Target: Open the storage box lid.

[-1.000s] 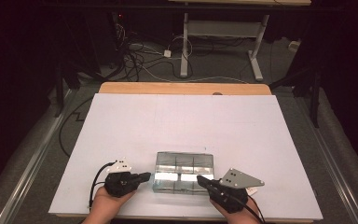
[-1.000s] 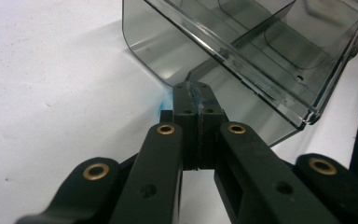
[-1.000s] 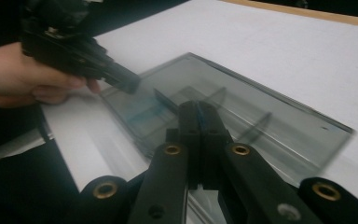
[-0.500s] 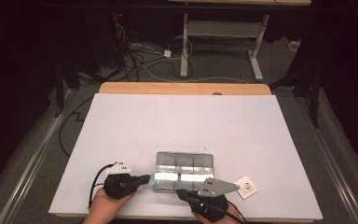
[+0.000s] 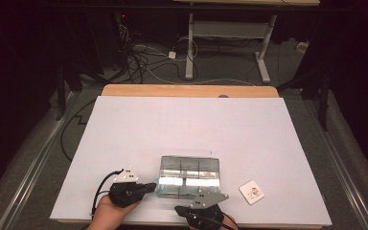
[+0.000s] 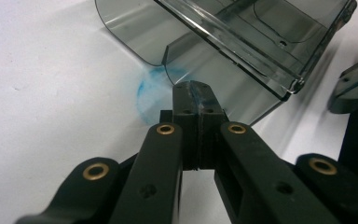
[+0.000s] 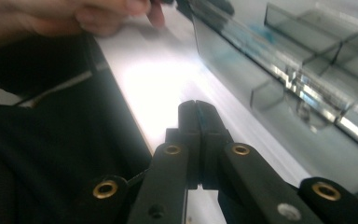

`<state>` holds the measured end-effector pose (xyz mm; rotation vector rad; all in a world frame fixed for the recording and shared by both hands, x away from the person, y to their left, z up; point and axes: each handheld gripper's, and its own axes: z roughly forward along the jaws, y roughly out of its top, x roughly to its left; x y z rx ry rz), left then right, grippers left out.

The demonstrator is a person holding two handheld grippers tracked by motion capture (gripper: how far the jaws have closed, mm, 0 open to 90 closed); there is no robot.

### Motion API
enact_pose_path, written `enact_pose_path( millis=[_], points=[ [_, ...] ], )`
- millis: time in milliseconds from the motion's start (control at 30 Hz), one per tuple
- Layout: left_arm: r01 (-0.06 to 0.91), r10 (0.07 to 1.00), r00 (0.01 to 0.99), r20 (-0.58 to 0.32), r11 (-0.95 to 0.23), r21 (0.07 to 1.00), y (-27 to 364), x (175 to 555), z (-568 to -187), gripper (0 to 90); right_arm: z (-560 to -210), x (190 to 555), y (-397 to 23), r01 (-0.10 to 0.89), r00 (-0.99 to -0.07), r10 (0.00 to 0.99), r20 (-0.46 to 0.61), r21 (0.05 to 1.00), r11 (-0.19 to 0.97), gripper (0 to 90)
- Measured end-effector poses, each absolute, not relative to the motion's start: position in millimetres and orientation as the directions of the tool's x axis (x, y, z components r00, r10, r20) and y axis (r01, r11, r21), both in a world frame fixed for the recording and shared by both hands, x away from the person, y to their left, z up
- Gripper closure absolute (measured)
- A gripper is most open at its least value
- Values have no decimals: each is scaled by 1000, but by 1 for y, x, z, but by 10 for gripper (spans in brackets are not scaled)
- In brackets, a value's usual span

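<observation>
A clear plastic box [image 5: 189, 176] with several compartments lies near the table's front edge. My left gripper [image 5: 151, 185] rests at the box's left side, jaws shut with nothing between them. In the left gripper view its tip [image 6: 193, 91] sits just short of the box's near corner [image 6: 242, 51], beside a blue smear [image 6: 150, 88] on the white surface. My right gripper [image 5: 178, 210] is low at the front edge, in front of the box and pointing left. Its jaws [image 7: 196, 110] are shut and empty, and the box wall [image 7: 307, 74] runs along its right.
A small white square piece [image 5: 251, 191] lies on the table right of the box. The white tabletop [image 5: 191, 124] stretches beyond it to a wooden back edge [image 5: 187, 90]. In the right gripper view a hand [image 7: 88, 16] and dark clothing [image 7: 42, 140] are at the left.
My right gripper has moved left and down toward the front edge, uncovering the small white square piece. The left gripper and the box have stayed put.
</observation>
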<state>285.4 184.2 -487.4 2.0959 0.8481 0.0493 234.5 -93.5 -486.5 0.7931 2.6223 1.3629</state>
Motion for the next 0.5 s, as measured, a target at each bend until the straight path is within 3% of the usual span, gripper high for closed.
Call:
enact_pose_path(
  millis=[500],
  points=[
    [531, 582, 779, -234, -414, 739, 182, 287, -486, 874, -488, 240, -112, 463, -813, 551, 188, 784, 415, 900]
  ],
)
